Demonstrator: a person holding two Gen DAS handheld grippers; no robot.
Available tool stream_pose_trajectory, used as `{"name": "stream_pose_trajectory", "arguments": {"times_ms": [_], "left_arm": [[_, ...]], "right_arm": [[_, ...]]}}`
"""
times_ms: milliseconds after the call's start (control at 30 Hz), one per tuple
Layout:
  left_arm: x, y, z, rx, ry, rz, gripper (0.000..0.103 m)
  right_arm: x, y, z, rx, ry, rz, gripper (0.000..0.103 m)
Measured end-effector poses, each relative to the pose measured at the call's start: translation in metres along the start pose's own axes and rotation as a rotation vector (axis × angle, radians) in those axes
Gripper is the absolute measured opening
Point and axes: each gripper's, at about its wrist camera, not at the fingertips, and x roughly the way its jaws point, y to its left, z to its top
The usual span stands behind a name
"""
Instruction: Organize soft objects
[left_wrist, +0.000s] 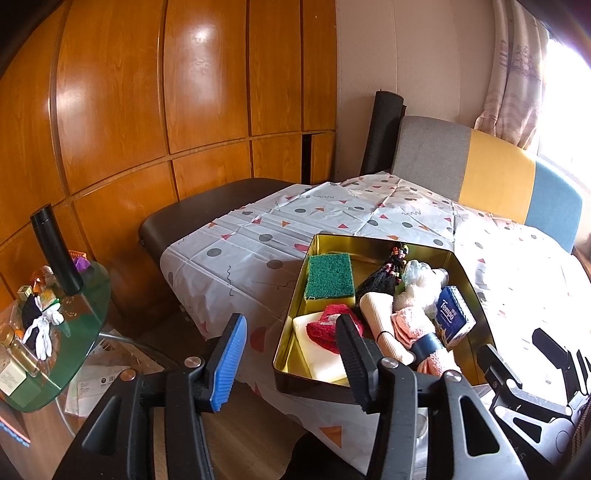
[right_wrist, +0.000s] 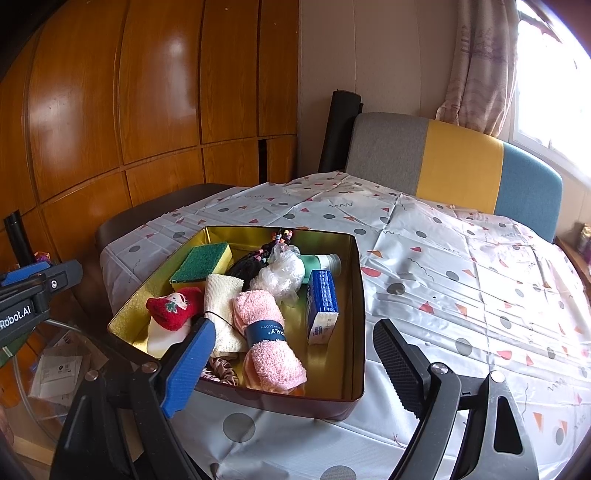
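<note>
A gold tin box stands on the patterned tablecloth near the front edge. In it lie a green-yellow sponge, a red knitted piece on a white bar, a cream cloth roll, a pink towel roll, a Tempo tissue pack, a plastic bag and black hair ties. My left gripper is open and empty at the box's near left corner. My right gripper is open and empty just before the box.
The tablecloth covers the table. A grey, yellow and blue chair back stands behind it. A green glass side table with a black bottle and small items is at the left. Wood panels line the wall.
</note>
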Motion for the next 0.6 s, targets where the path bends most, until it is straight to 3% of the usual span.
{"name": "stream_pose_trajectory", "arguments": {"times_ms": [300,433,500,600], "left_arm": [[0.001,-0.003,0.0,-0.003,0.004,0.008,0.061],[0.006,-0.004,0.0,-0.023,0.029,-0.021,0.075],[0.008,-0.004,-0.002,-0.032,0.034,-0.047,0.075],[0.007,-0.01,-0.004,-0.004,0.0,-0.03,0.062]], "right_arm": [[0.002,-0.001,-0.002,0.009,0.003,0.0,0.088],[0.004,-0.004,-0.002,0.017,0.004,-0.002,0.088],[0.005,-0.006,-0.003,0.021,0.006,-0.002,0.088],[0.007,-0.009,-0.004,0.024,0.011,-0.004,0.088]]}}
